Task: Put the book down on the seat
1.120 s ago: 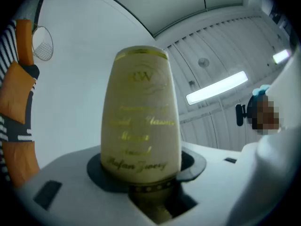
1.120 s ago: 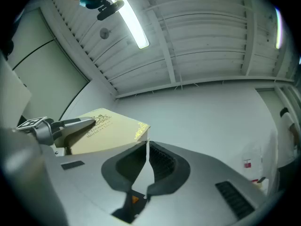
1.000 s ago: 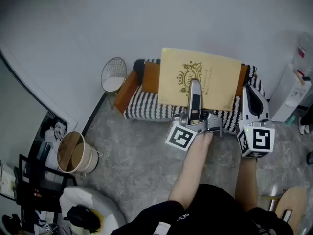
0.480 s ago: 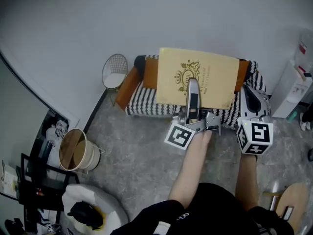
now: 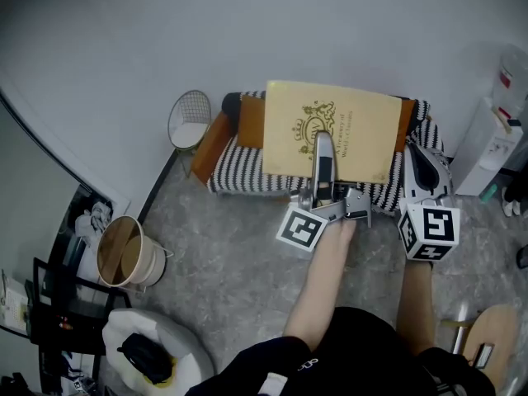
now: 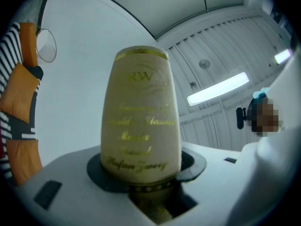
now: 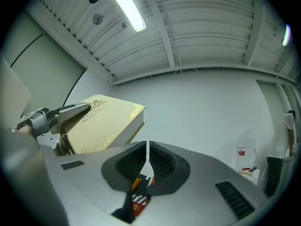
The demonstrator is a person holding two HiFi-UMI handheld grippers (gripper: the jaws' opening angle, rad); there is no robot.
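A pale cream hardcover book with gold lettering and a gold crest (image 5: 330,130) was held by the left gripper (image 5: 323,143), whose jaws were closed on the near edge of the book, one jaw lying across the front cover. In the left gripper view the rounded, gold-lettered spine (image 6: 141,112) was seen standing up between the two jaws and pinched there. The book was carried with its cover turned up toward the head camera, in front of a black-and-white striped upholstered seat (image 5: 239,172), so that the middle of the seat and its back were covered. Whether the book touched the seat could not be told from the head view. In the right gripper view it was seen raised, with only white wall behind it.

The right gripper (image 7: 147,159) was held just to the right of the book, apart from it. Its ribbed black pads were pressed together with nothing gripped between them.

Orange rectangular cushions (image 5: 252,126) were propped against the left end of the seat. A white wire basket (image 5: 191,122) stood on the grey speckled floor (image 5: 231,254) just beside that end, and a round beige bucket (image 5: 124,258) was placed well apart, further to the left. A white water dispenser (image 5: 491,147) stood to the right of the seat.
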